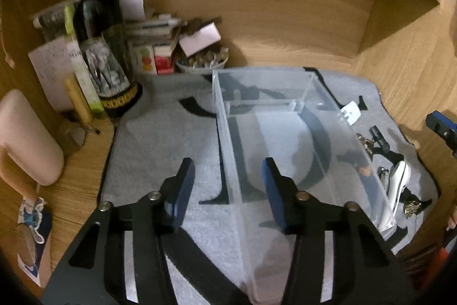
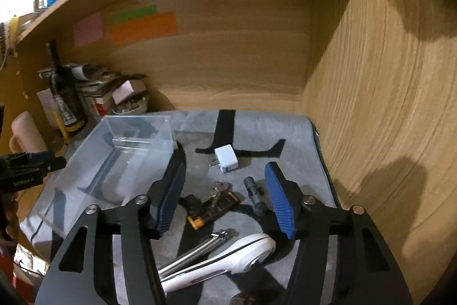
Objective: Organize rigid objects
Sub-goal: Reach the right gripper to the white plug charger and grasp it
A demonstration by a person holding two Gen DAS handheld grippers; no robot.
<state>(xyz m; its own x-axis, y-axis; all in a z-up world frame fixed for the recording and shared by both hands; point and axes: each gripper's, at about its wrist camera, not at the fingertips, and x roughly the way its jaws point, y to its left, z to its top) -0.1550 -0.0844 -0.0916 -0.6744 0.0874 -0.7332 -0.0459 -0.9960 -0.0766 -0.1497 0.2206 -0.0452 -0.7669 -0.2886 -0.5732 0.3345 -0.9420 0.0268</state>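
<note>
Listing your stock: ahead of your left gripper [image 1: 228, 185], jaws apart and holding nothing, lies the clear acrylic box [image 1: 285, 133] on the grey mat [image 1: 160, 145], its near wall between the fingers. Beyond your right gripper [image 2: 225, 190], also parted and empty, you have a key bunch [image 2: 212, 203], white charger [image 2: 227, 157], grey cylinder [image 2: 254, 195] and white-handled tool [image 2: 228, 259].

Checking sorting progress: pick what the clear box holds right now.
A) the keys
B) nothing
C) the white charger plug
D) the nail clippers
B: the clear box shows only the grey mat through its walls, while the white charger plug and keys lie on the mat beside it.
</note>
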